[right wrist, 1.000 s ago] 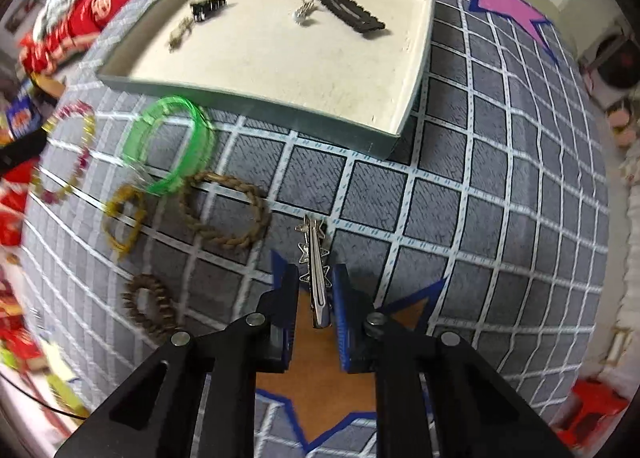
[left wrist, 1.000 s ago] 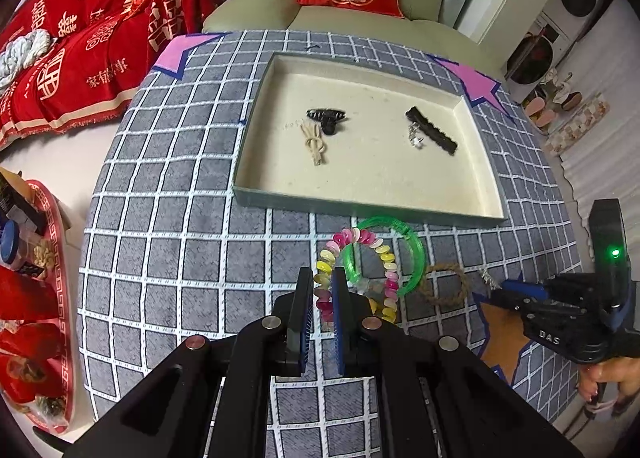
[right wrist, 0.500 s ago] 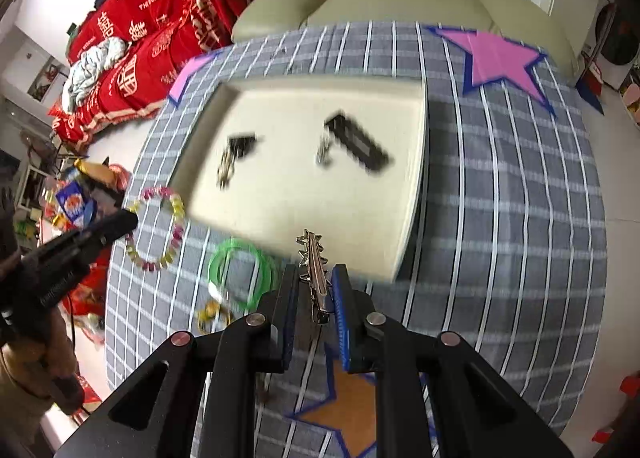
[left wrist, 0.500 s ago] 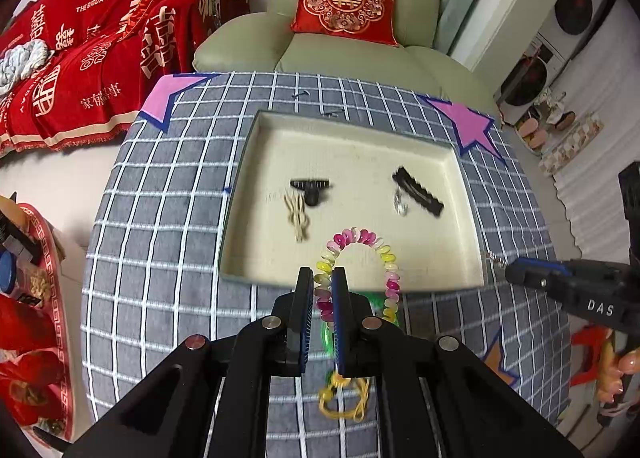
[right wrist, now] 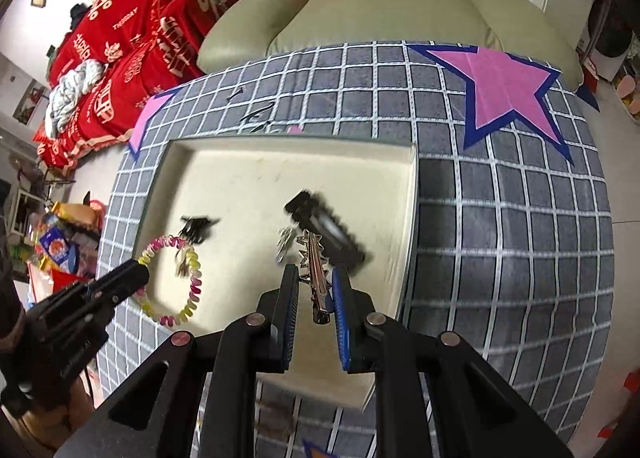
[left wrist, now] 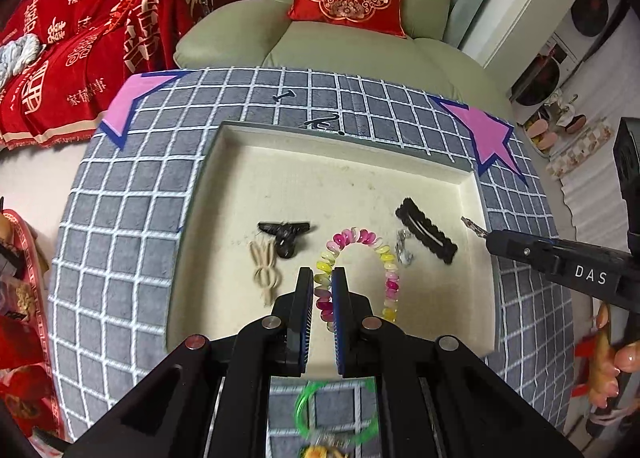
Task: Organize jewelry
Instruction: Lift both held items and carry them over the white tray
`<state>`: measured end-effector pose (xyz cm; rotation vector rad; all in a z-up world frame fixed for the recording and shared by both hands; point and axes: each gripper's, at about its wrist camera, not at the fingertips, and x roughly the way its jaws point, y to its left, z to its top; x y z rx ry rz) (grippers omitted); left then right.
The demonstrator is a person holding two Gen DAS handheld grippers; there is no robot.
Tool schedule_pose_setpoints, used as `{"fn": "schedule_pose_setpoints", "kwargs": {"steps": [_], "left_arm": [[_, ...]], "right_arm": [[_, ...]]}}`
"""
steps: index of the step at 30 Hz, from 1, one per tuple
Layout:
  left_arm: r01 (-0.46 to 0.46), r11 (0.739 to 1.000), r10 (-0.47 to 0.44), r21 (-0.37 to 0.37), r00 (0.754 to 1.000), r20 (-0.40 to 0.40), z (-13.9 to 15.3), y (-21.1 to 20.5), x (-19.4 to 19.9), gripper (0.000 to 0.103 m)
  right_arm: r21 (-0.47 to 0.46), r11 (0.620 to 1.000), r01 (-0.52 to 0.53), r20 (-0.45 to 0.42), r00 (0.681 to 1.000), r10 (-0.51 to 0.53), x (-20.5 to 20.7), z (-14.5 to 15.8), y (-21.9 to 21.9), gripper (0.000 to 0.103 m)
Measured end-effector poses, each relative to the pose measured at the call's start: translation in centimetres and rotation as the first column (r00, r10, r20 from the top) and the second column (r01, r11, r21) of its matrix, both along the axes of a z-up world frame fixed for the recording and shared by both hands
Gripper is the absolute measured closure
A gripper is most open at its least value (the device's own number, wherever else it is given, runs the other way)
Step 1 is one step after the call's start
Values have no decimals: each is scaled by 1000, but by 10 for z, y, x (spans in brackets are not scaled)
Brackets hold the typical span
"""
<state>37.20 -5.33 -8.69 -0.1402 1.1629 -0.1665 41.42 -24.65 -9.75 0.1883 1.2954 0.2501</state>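
Observation:
My left gripper (left wrist: 322,278) is shut on a pink-and-yellow spiral bracelet (left wrist: 380,250) and holds it above the cream tray (left wrist: 224,193). The bracelet also shows in the right wrist view (right wrist: 192,278). My right gripper (right wrist: 314,278) is shut on a silver star hair clip (right wrist: 314,270) over the tray's right part (right wrist: 412,193); its tip shows in the left wrist view (left wrist: 472,225). In the tray lie a black claw clip (left wrist: 285,236), a beige knot tie (left wrist: 264,270), a black snap clip (left wrist: 426,232) and a small silver piece (left wrist: 403,248).
A green bangle (left wrist: 336,410) and a yellow item (left wrist: 320,452) lie on the grey checked cloth (left wrist: 120,238) in front of the tray. Pink stars (right wrist: 508,85) mark the cloth's corners. A green sofa (left wrist: 352,49) stands behind, red blankets at left.
Both grippers have risen from the cloth and moved over the tray, the left carrying the bracelet, the right carrying the star clip.

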Motion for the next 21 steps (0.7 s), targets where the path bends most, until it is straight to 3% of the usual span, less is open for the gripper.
{"fn": "schedule_pose_setpoints", "kwargs": {"steps": [8,21], "left_arm": [[-3,1000,4,21,999,-33,-24,-14,25,85],[41,990,-32,133,997,-70,-54,-26,31,85]], "right_arm": [[-11,1000,14,-10,1000,-14,28,-20,-1,85],[-18,999,29,-55,998,-30,44,-54,0,85]]}}
